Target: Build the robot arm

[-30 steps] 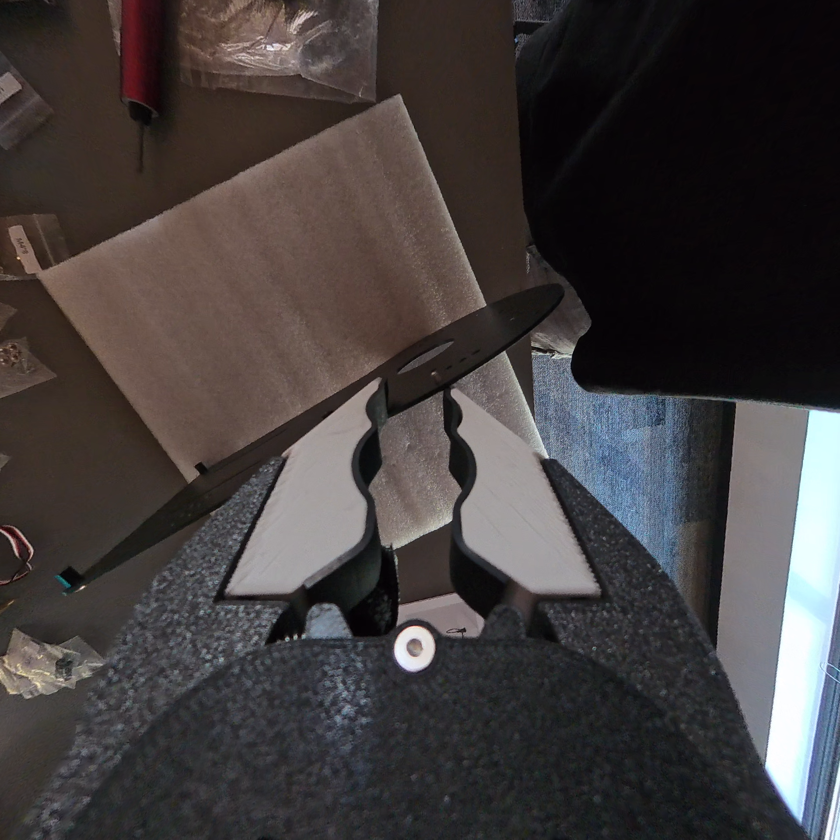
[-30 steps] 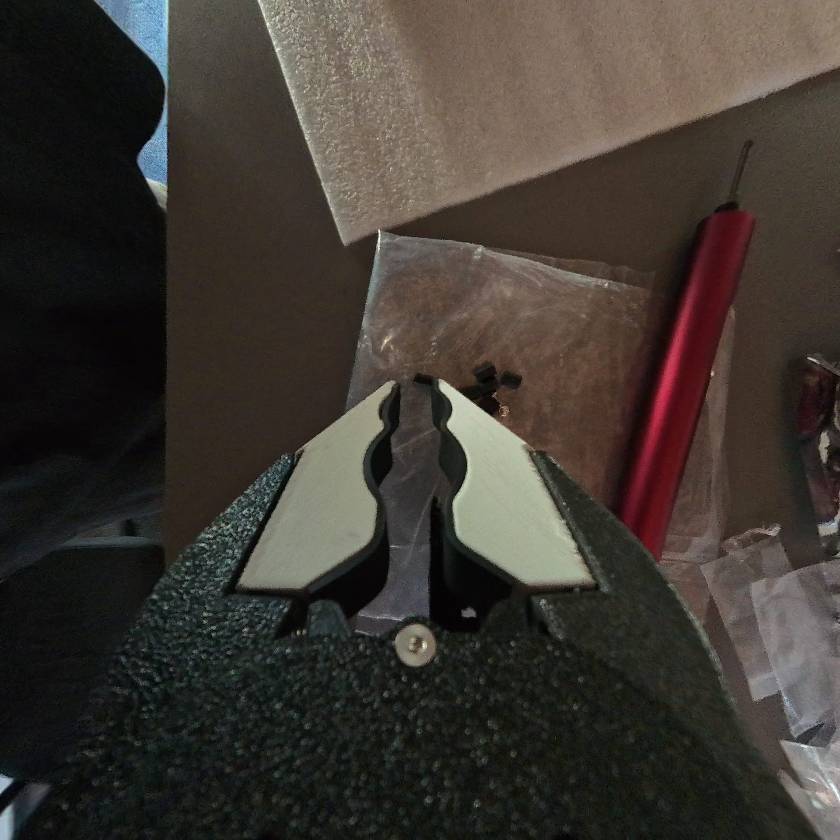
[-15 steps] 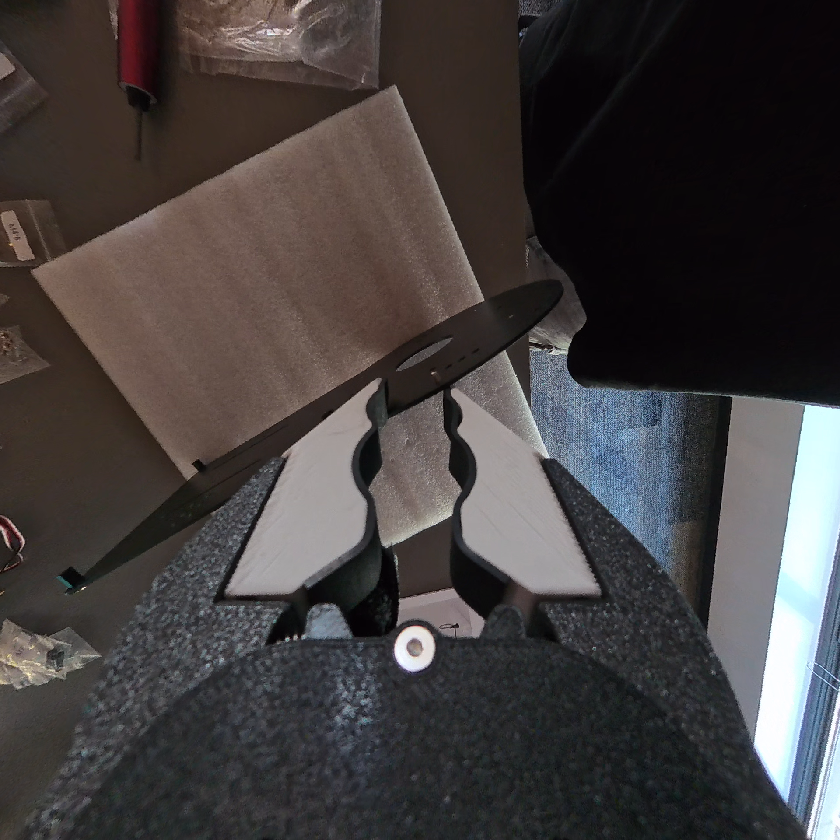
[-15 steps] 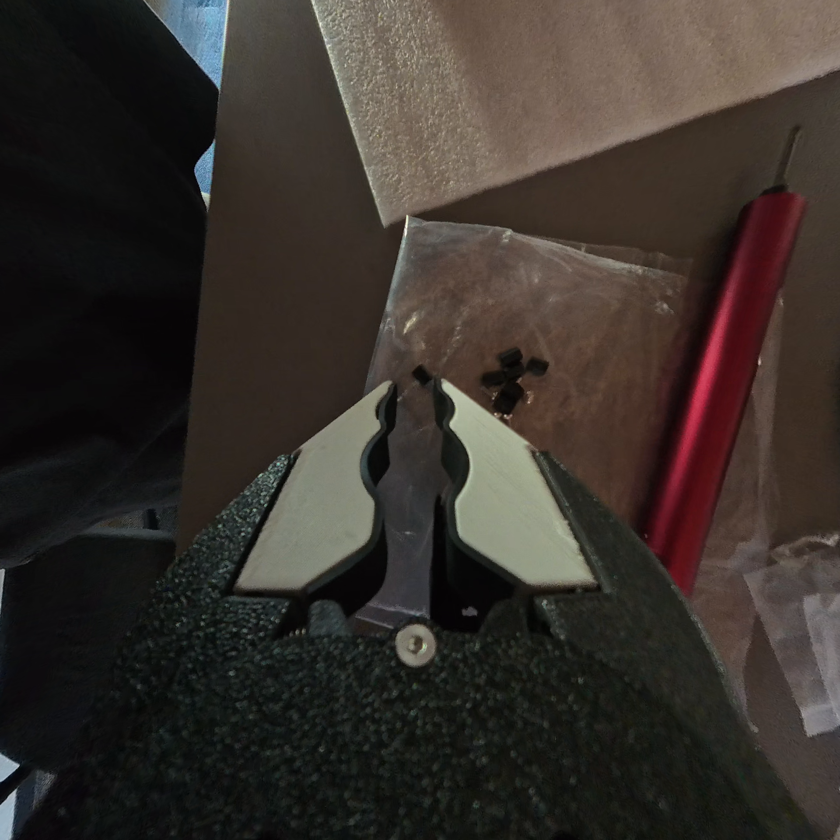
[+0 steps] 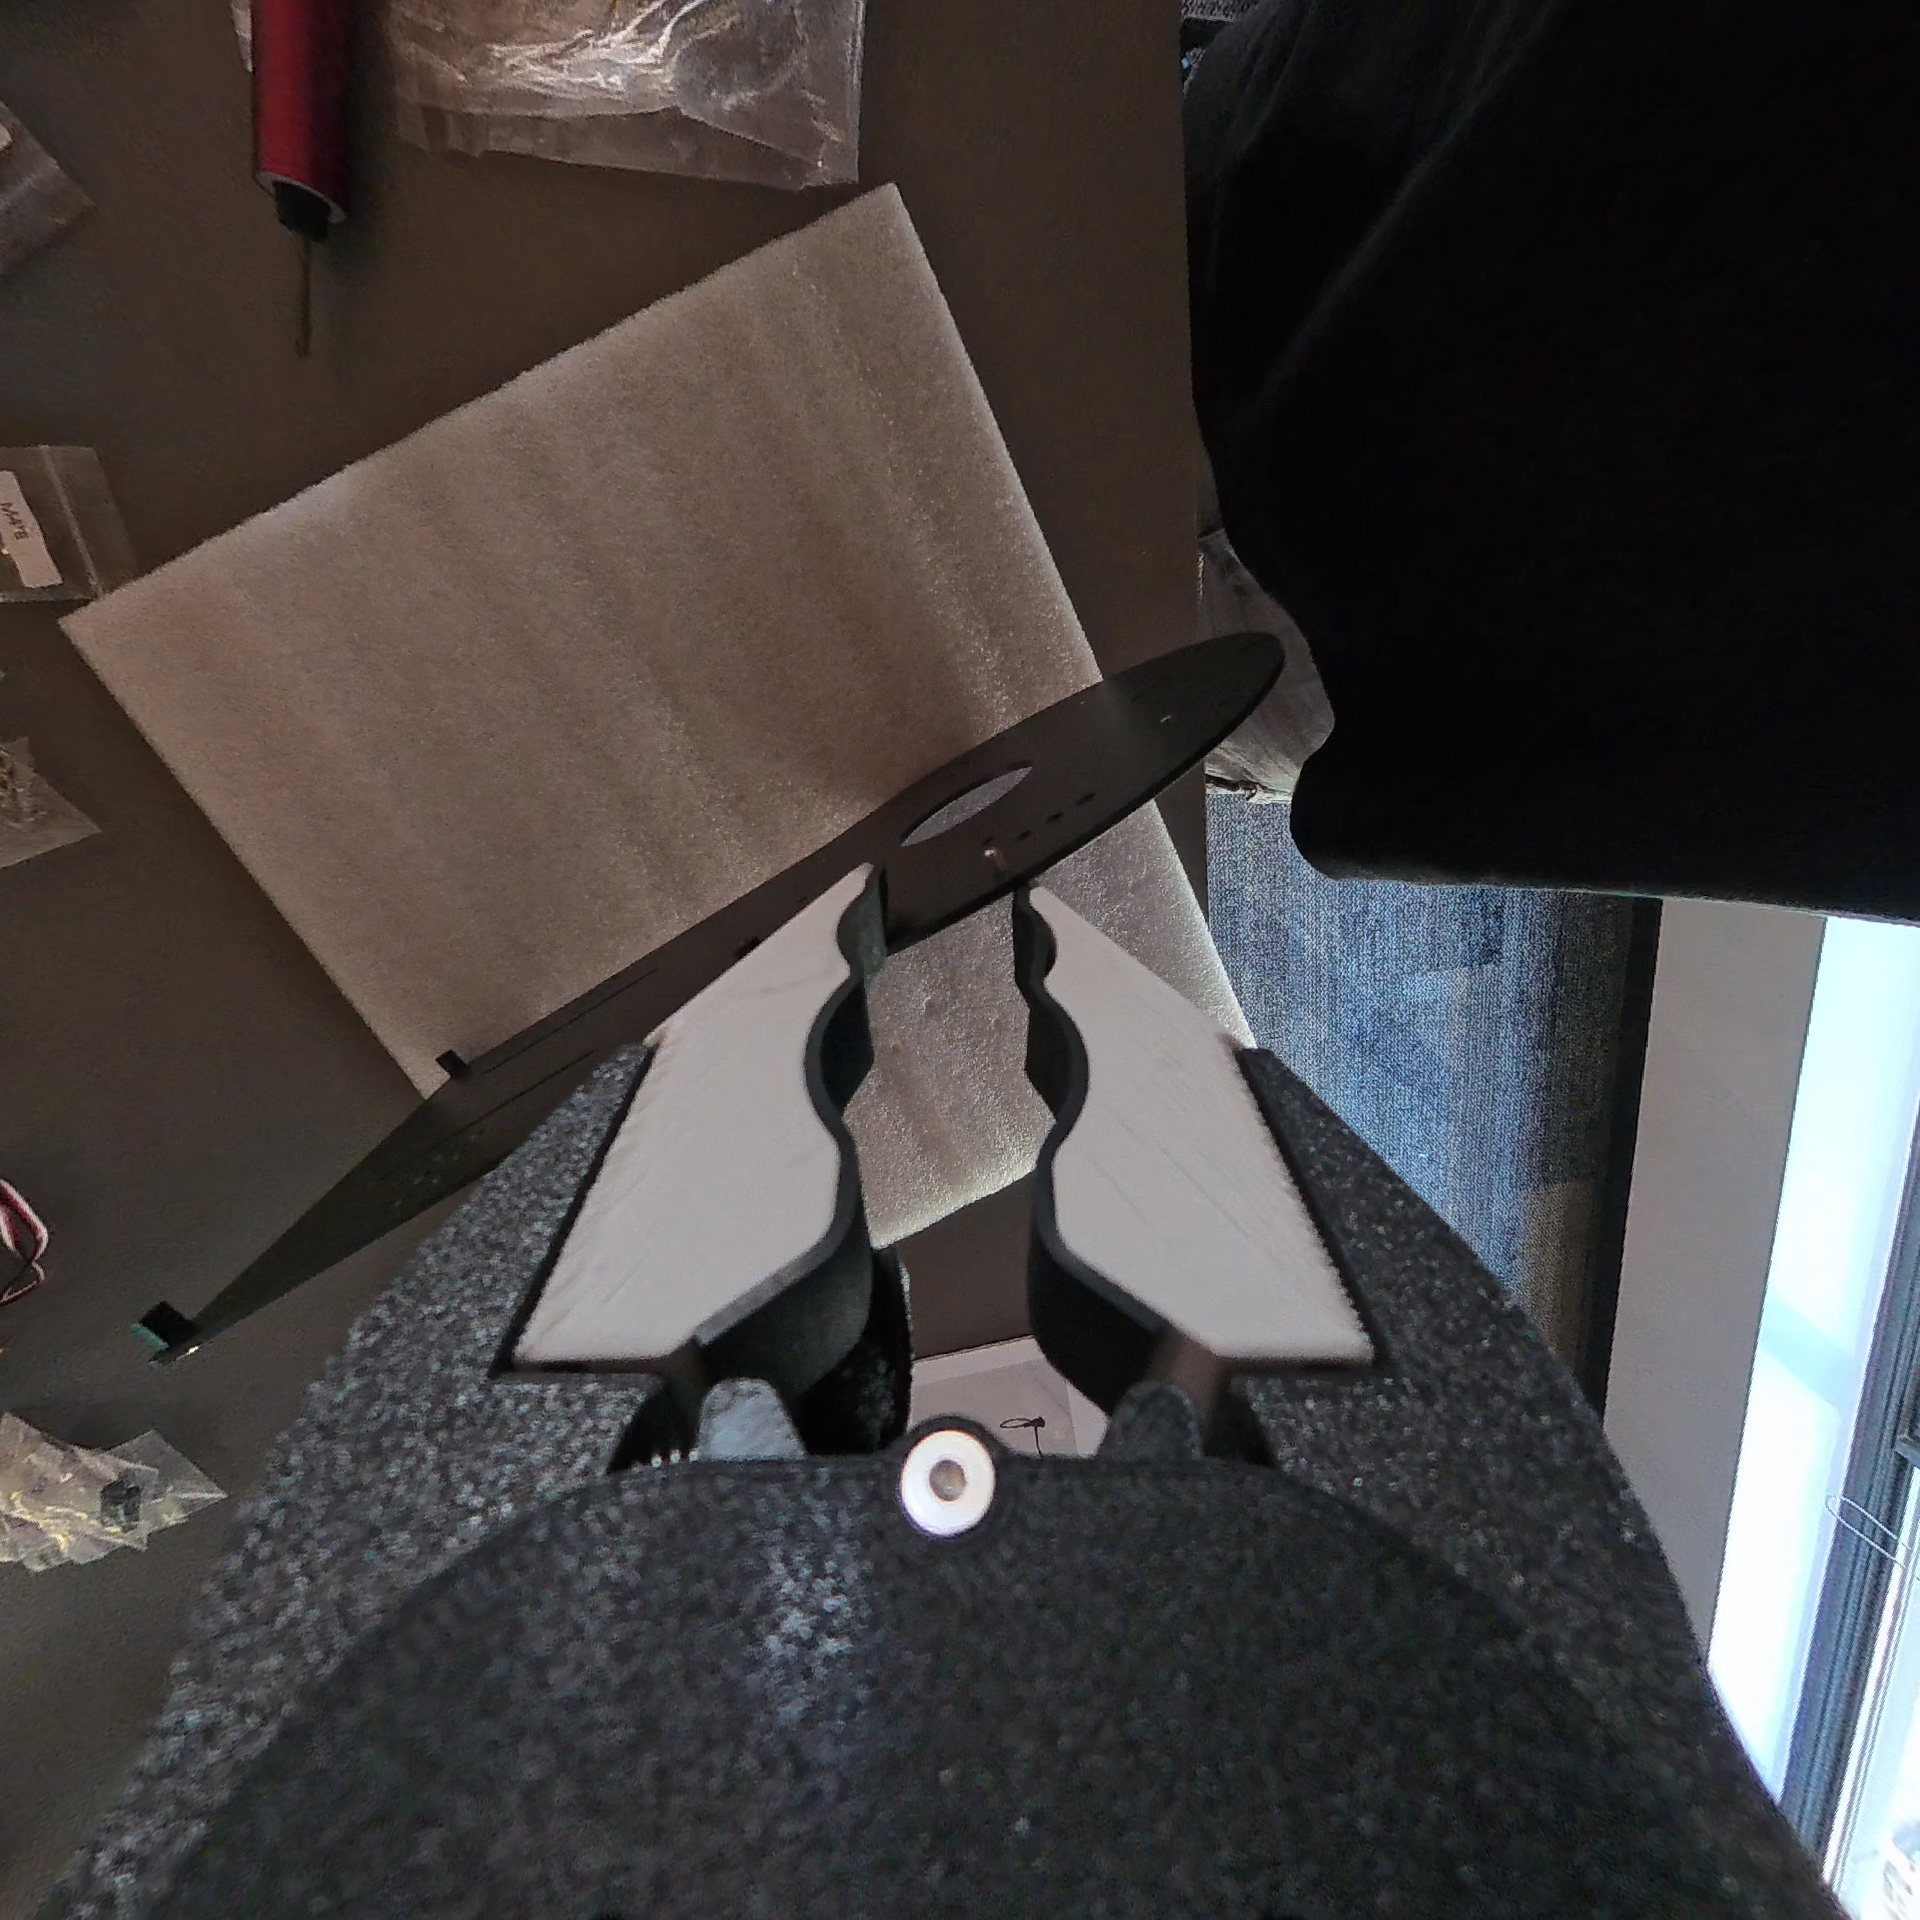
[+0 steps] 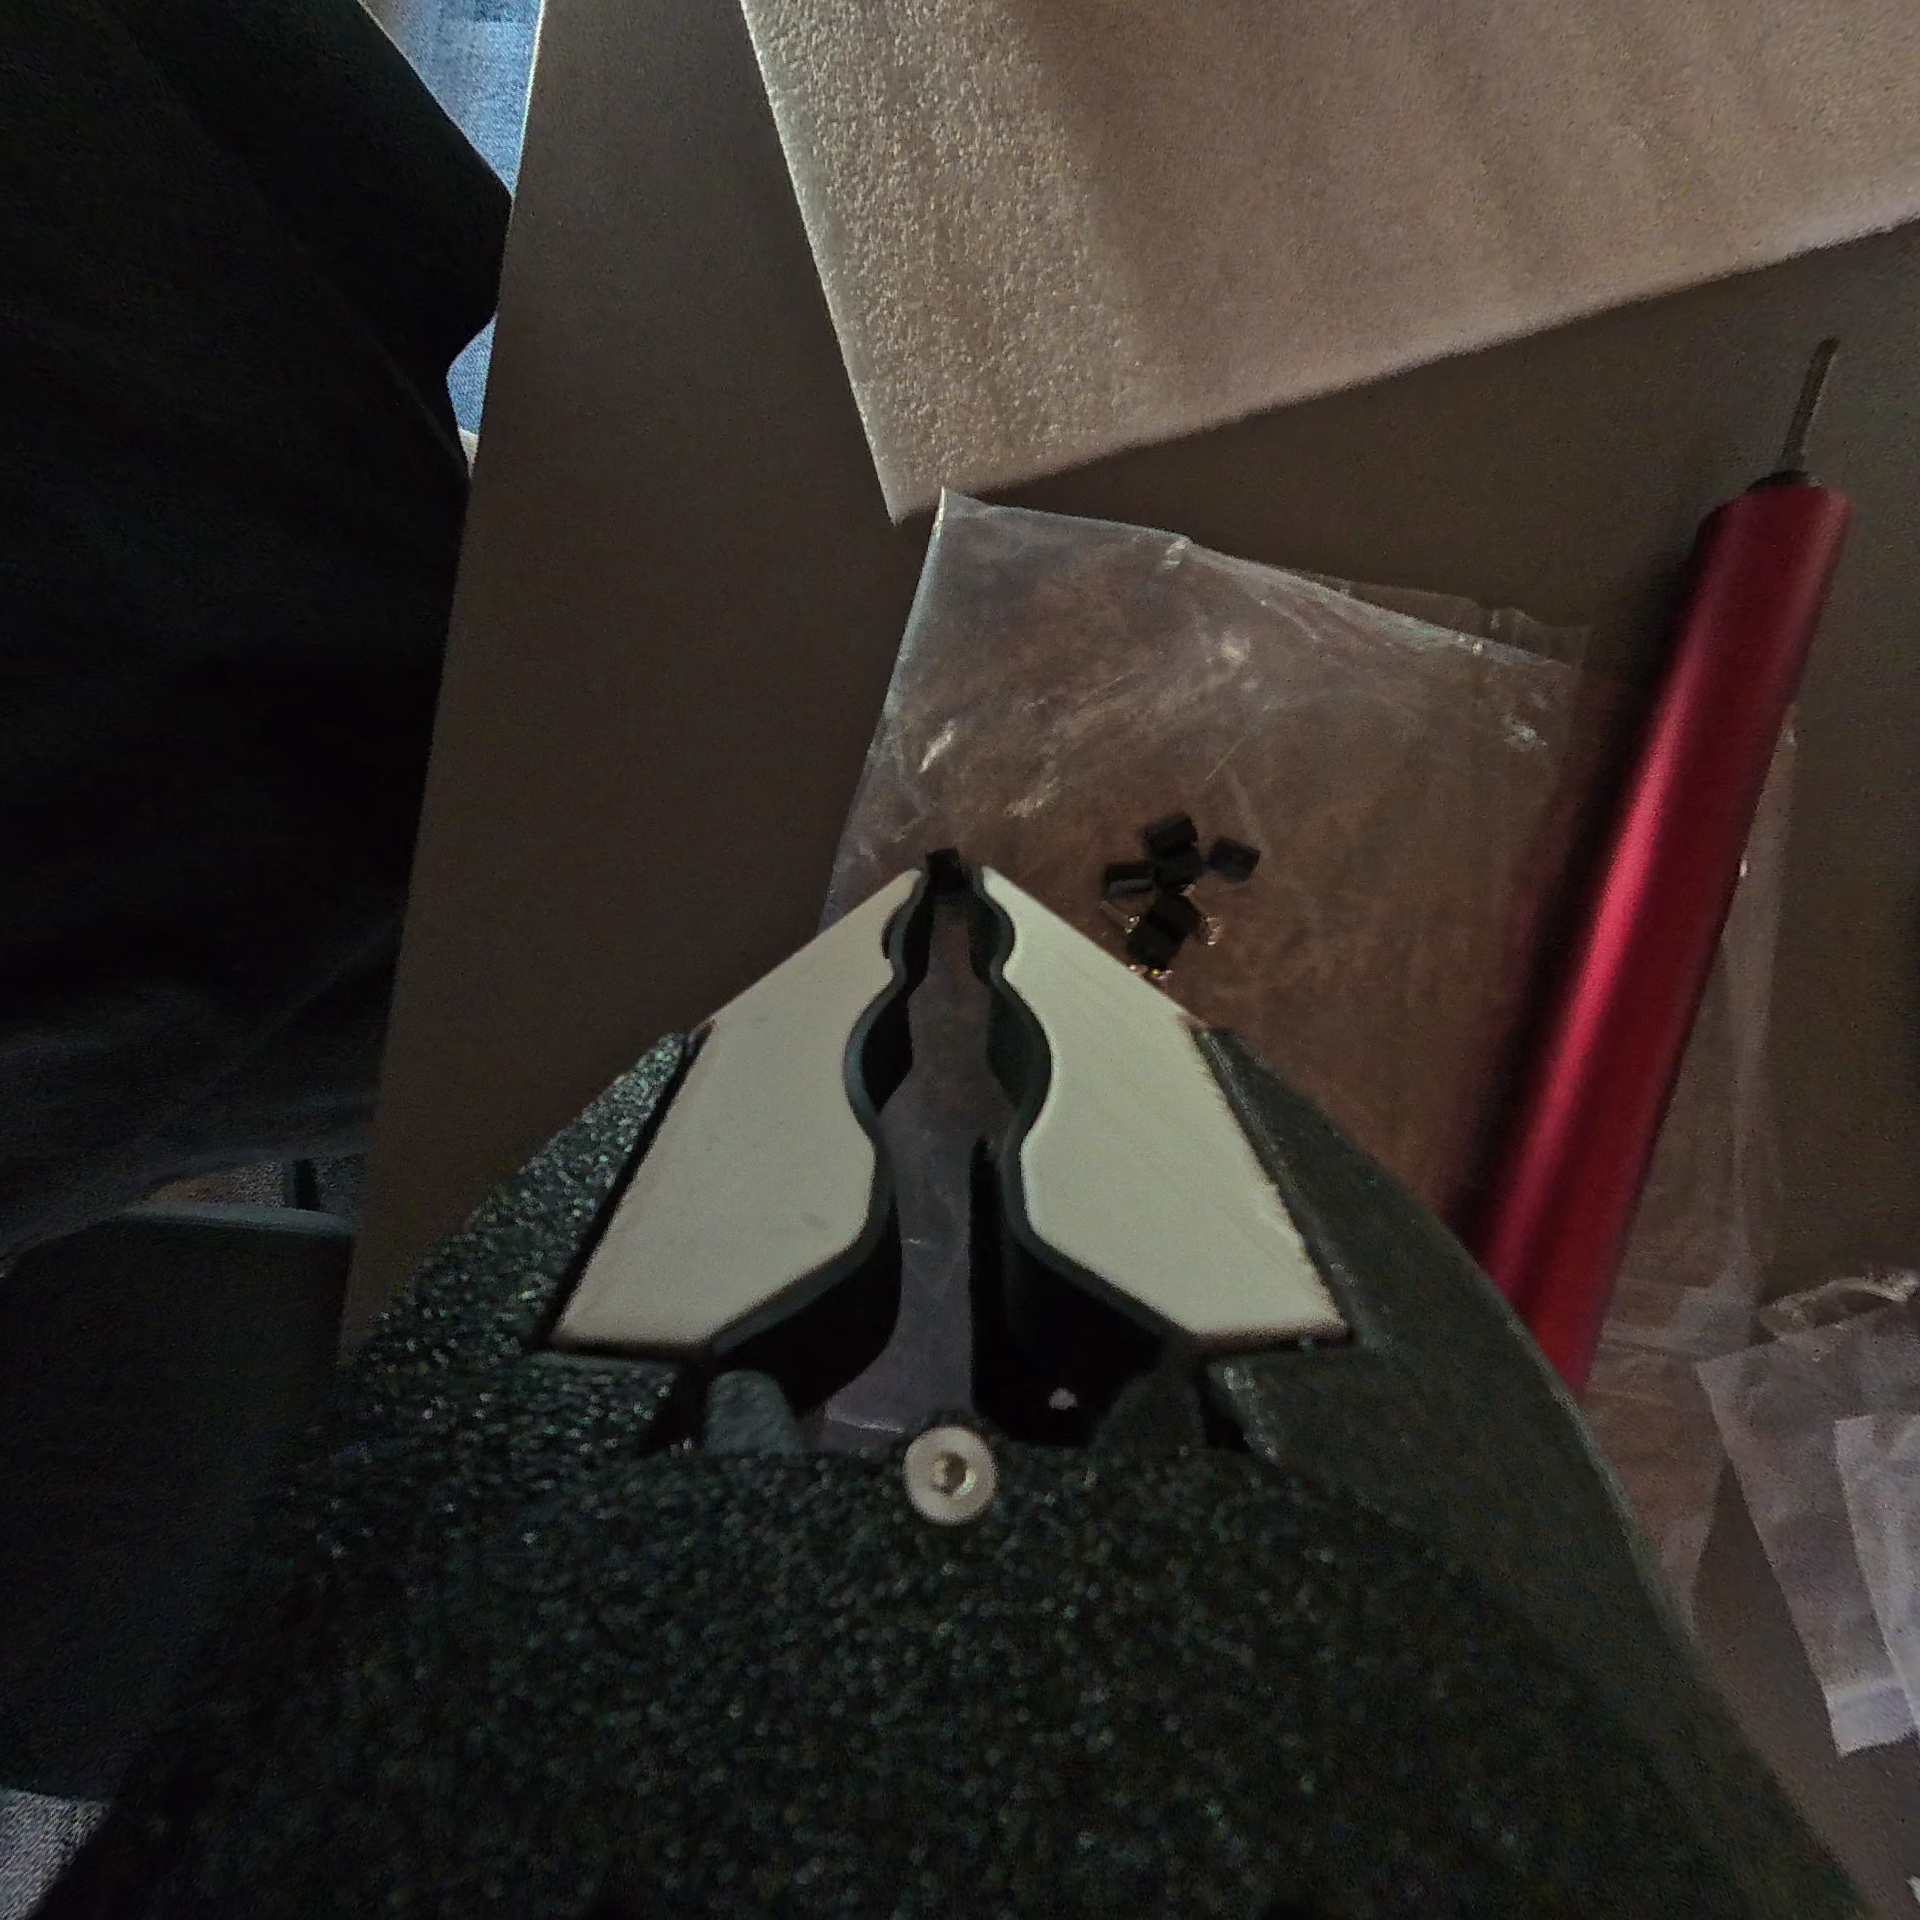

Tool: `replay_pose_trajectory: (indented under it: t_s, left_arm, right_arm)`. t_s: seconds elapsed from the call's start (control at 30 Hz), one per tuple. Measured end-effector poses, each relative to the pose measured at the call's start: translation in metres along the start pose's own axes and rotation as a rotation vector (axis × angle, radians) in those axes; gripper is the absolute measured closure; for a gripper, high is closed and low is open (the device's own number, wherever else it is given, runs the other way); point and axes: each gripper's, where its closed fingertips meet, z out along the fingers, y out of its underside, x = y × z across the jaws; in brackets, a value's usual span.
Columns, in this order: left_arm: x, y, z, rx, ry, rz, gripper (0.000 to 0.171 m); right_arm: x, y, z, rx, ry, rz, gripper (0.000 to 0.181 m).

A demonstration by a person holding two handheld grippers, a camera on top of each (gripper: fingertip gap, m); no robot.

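Left gripper (image 5: 940,899) clamps black plate (image 5: 1091,758) edgewise over foam sheet (image 5: 582,665); right gripper (image 6: 948,883) pinches small black piece (image 6: 945,864).

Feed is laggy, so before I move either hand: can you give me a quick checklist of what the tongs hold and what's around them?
1. Left tongs gripping black plate: ok.
2. Plate raised off white foam sheet: ok.
3. Right tongs pinching small black part: ok, at the very tips only.
4. Loose black parts inside clear bag, not on top: cannot tell.
5. Red screwdriver untouched beside bag: ok.
6. Plate's far end clear of dark clothing: cannot tell.
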Motion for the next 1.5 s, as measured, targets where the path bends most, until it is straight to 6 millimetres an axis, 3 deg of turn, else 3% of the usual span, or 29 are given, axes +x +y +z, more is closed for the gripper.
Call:
replay_pose_trajectory:
  t_s: [0.13, 0.23, 0.3, 0.5, 0.57, 0.67, 0.9, 1.5]
  left_arm:
    - [-0.001, -0.001, 0.0, 0.007, 0.004, -0.002, 0.148]
    - [-0.001, -0.003, 0.001, 0.013, 0.007, -0.004, 0.148]
    - [-0.002, -0.003, 0.001, 0.01, 0.007, -0.005, 0.148]
    - [-0.003, -0.004, 0.001, 0.011, 0.007, -0.012, 0.148]
    - [-0.003, -0.004, 0.001, 0.009, 0.009, -0.014, 0.148]
    - [-0.002, -0.004, 0.001, 0.003, 0.013, -0.015, 0.148]
    - [-0.004, -0.007, 0.001, 0.01, 0.02, -0.009, 0.148]
    - [-0.006, -0.011, 0.003, 0.004, 0.03, -0.001, 0.148]
  right_arm:
    - [0.004, -0.003, -0.003, 0.006, 0.049, -0.003, 0.176]
    - [0.01, -0.023, -0.008, 0.048, 0.12, -0.02, 0.176]
    - [0.012, -0.056, -0.01, 0.1, 0.178, -0.061, 0.176]
    - [0.016, -0.206, -0.01, 0.336, 0.407, -0.244, 0.176]
    - [0.02, -0.234, 0.001, 0.337, 0.47, -0.299, 0.176]
    - [0.021, -0.258, 0.017, 0.329, 0.522, -0.366, 0.176]
    - [0.013, -0.276, 0.036, 0.248, 0.625, -0.553, 0.176]
    - [0.015, -0.283, 0.033, 0.149, 0.679, -0.734, 0.176]
